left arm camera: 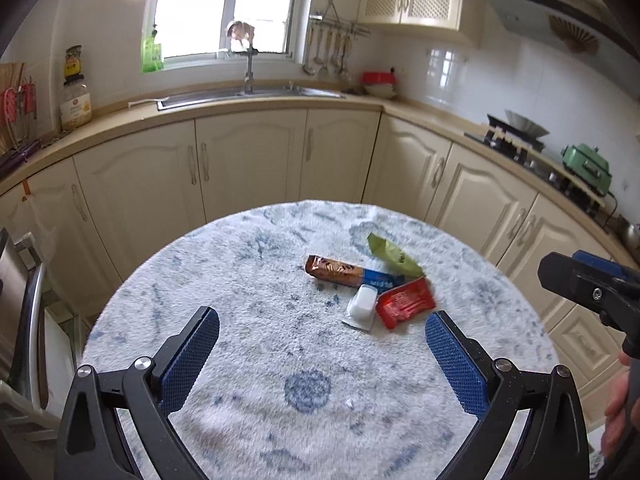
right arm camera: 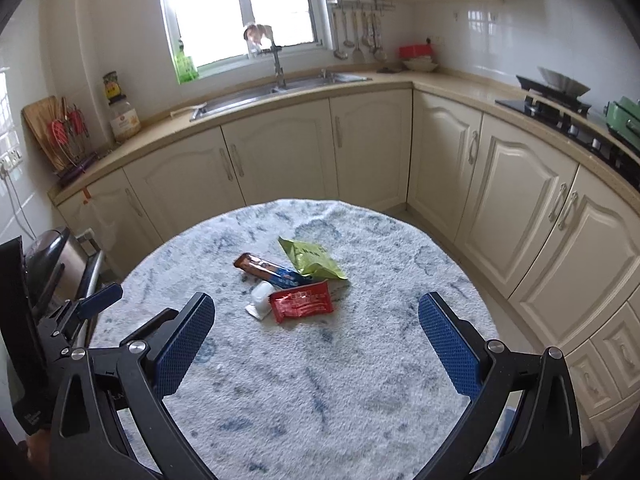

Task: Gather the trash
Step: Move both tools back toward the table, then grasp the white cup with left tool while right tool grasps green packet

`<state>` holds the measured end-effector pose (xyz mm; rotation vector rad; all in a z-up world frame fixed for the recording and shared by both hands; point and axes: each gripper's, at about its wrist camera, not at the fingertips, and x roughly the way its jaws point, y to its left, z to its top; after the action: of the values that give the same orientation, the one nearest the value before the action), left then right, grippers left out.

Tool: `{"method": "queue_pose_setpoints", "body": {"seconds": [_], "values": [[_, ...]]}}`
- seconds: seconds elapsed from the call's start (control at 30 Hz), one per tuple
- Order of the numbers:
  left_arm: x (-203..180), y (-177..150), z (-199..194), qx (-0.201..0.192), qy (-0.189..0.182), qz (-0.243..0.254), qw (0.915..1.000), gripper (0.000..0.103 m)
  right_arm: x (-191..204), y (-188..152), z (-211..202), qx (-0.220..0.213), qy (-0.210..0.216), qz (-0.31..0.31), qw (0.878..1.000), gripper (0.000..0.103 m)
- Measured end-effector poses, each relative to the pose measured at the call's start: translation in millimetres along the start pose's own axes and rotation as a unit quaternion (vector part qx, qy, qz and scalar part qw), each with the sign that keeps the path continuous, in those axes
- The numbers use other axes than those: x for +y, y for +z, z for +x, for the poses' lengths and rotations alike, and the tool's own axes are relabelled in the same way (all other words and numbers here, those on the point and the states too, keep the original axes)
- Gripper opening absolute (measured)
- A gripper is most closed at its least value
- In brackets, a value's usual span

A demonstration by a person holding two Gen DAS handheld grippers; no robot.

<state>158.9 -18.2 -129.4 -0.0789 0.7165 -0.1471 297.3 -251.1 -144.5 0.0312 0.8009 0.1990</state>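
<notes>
**Blue-padded tongs spread above four scraps of trash**

Fuzzy white-and-blue cloth covers the round table (left arm camera: 248,360). Trash lies in one tight cluster a little right of centre, toward the far half.

- Brown-and-blue wrapper (left arm camera: 352,274): a long, narrow bar shape. Long axis runs from far-left to near-right; brown end points left, blue end points right and tucks in beside the red packet.
- Green bag (left arm camera: 394,255): crumpled, lying flat behind the wrapper, long axis slanting the same way, narrow end toward the far side. Its near end touches the wrapper's blue end.
- Red packet (left arm camera: 405,305): short rectangle, nearest item on the right of the pile, long axis roughly crosswise with the right end tipped slightly away.
- White cup (left arm camera: 362,307): small plastic tub on its side, just left of the red packet and touching it.

Left tongs (left arm camera: 322,354): fingers spread wide, holding nothing, hovering over the near part of the table short of the pile.

Right tongs (right arm camera: 316,340): likewise spread wide and empty, the pile showing just beyond the fingertips.

Cream cabinets (right arm camera: 280,160) line the room behind the table.
</notes>
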Motion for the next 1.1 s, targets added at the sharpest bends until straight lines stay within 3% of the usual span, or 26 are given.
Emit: {"method": "queue_pose_setpoints", "body": {"seconds": [0.23,0.37,0.43,0.6,0.87,0.93,1.0,1.1], "values": [[-10,13,90,0.044,-0.001,0.013,0.9990,0.100,-17,3,59,0.037,0.002,0.016,0.999,0.103],[-16,18,139,0.069,0.018,0.035,0.9968,0.083,-25,4,79,0.050,-0.002,0.025,0.998,0.103],[-10,19,158,0.091,0.005,0.028,0.9954,0.081,-27,3,87,0.056,-0.003,0.027,0.998,0.103],[6,33,171,0.089,-0.003,0.000,0.9960,0.074,-25,2,99,0.066,-0.001,0.026,0.997,0.103],[1,48,194,0.091,-0.015,0.029,0.9953,0.059,-8,9,127,0.080,0.000,-0.001,0.997,0.102],[4,48,194,0.088,-0.028,0.028,0.9953,0.040,-6,11,141,0.090,0.003,-0.004,0.996,0.096],[6,46,192,0.088,-0.041,0.023,0.9950,0.034,-4,12,153,0.095,0.004,-0.007,0.995,0.085],[9,43,189,0.084,-0.050,0.026,0.9949,0.026,-2,14,171,0.108,0.008,-0.015,0.994,0.079]]}}
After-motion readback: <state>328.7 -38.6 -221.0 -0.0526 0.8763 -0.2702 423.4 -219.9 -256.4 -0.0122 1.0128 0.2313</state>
